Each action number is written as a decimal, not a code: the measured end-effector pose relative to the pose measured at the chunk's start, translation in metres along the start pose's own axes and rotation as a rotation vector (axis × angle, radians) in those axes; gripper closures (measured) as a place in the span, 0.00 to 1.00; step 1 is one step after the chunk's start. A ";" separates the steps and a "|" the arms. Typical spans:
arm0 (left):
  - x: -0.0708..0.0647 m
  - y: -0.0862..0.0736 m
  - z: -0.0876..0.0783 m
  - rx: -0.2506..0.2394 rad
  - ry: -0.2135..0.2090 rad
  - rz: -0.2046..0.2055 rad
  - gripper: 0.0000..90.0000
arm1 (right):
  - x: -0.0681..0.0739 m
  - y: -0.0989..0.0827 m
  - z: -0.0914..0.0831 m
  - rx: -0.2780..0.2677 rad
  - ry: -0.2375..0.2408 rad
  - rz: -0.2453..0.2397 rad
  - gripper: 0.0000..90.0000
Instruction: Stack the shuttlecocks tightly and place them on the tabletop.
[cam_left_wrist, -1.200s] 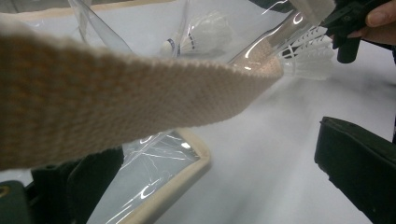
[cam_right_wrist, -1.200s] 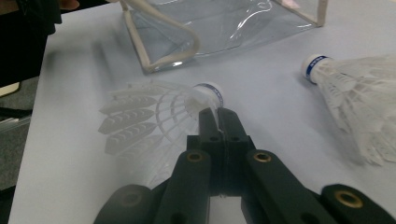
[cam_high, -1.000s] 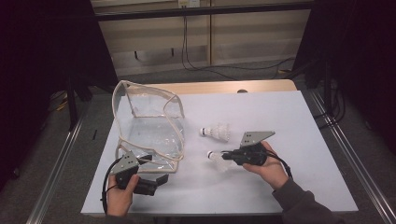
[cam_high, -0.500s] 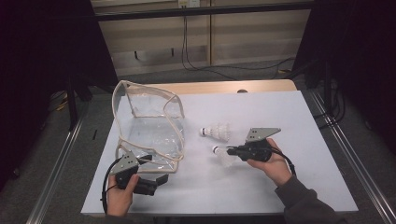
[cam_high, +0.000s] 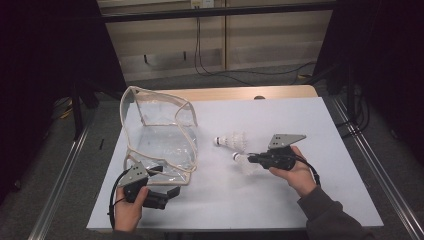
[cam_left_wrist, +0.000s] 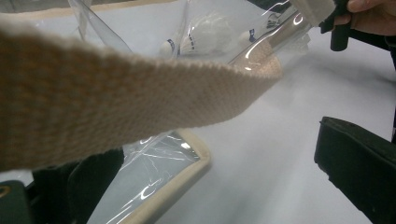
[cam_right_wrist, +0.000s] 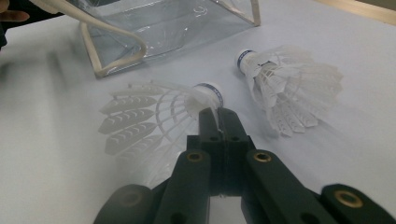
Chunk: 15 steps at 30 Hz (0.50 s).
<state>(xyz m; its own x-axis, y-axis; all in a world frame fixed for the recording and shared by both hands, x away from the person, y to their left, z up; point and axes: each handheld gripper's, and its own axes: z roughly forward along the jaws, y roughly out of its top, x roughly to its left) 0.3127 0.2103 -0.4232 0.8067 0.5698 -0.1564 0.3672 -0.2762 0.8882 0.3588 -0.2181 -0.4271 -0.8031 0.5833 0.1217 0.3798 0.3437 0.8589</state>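
Your right tool (cam_right_wrist: 218, 122) is pressed together, pinching a feather of the shuttlecock (cam_right_wrist: 159, 119) just above the tabletop (cam_high: 320, 125), beside the other shuttlecock (cam_right_wrist: 285, 84). Your left tool (cam_high: 162, 192) sits by the clear bag (cam_high: 160, 135); its strap (cam_left_wrist: 116, 98) hides the jaws, so you cannot tell if they grip

White feathered shuttlecock (cam_right_wrist: 163, 112) – lifted, pinched – near bag (cam_right_wrist: 163, 28)

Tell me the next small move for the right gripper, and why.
Probably carry the held shuttlecock left toward the clear bag. The right gripper is shut on its feather skirt near the cork, and the left gripper holds the bag's strap, seemingly keeping its mouth open.
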 end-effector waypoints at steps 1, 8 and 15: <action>0.000 0.000 0.000 0.002 -0.003 0.002 0.01 | 0.000 0.000 -0.001 -0.003 0.000 0.002 1.00; 0.000 0.000 0.000 0.003 -0.001 0.002 0.01 | -0.005 -0.002 -0.010 -0.001 -0.020 0.008 1.00; 0.000 0.000 0.000 0.004 0.000 0.002 0.01 | -0.011 -0.005 -0.016 -0.008 -0.040 0.013 1.00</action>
<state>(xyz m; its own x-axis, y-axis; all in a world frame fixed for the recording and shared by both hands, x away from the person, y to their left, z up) 0.3128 0.2103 -0.4229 0.8074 0.5692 -0.1550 0.3677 -0.2802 0.8867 0.3582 -0.2380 -0.4242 -0.7791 0.6168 0.1126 0.3861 0.3305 0.8612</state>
